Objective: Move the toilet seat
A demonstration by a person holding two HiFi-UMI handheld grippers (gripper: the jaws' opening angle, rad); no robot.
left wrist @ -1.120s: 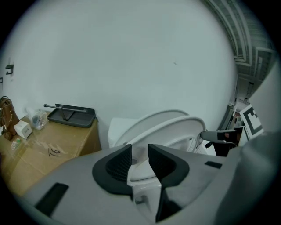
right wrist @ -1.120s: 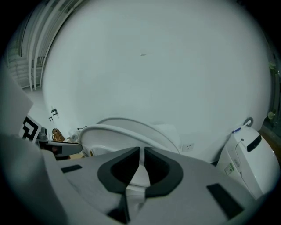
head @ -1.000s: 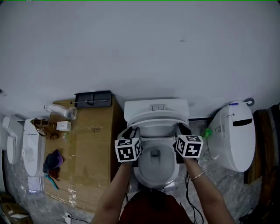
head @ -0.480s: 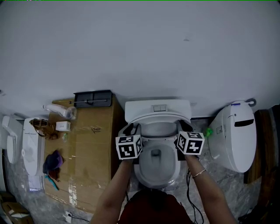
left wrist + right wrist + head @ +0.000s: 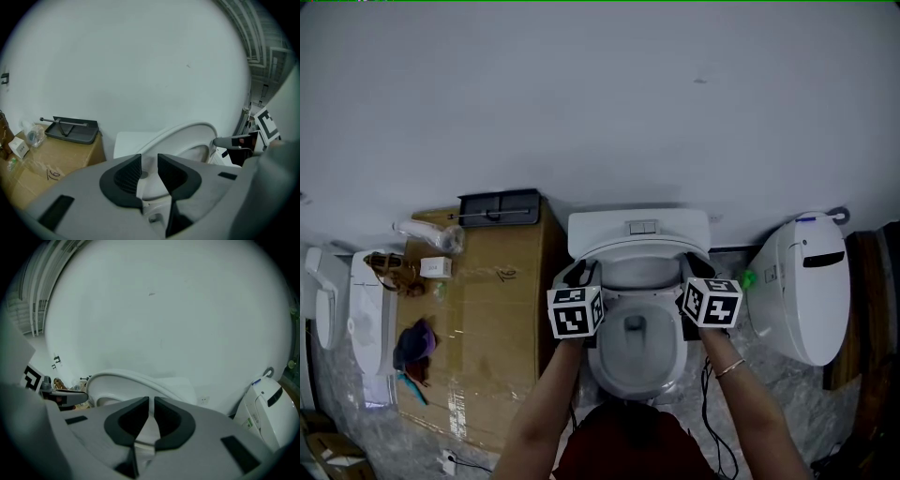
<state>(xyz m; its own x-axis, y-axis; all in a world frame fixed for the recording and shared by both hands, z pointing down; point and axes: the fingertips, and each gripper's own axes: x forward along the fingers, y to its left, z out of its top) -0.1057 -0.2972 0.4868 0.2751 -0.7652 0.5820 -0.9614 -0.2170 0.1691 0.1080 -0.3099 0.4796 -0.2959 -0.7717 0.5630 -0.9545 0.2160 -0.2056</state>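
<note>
The left claw [image 5: 149, 164], its jaws just closing, and the nearly shut right claw [image 5: 151, 409] are both gripping the raised white plastic toilet seat [image 5: 180, 135].

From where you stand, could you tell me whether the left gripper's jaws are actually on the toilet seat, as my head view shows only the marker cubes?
Observer: Yes, the left gripper has the toilet seat rim filling the gap between its jaws.
Operator: And the right one, please?
Observer: The right gripper is nearly shut on a thin white edge of the seat.
Operator: Is the seat lying flat?
Observer: No, it is tilted, lifted partway.
</note>
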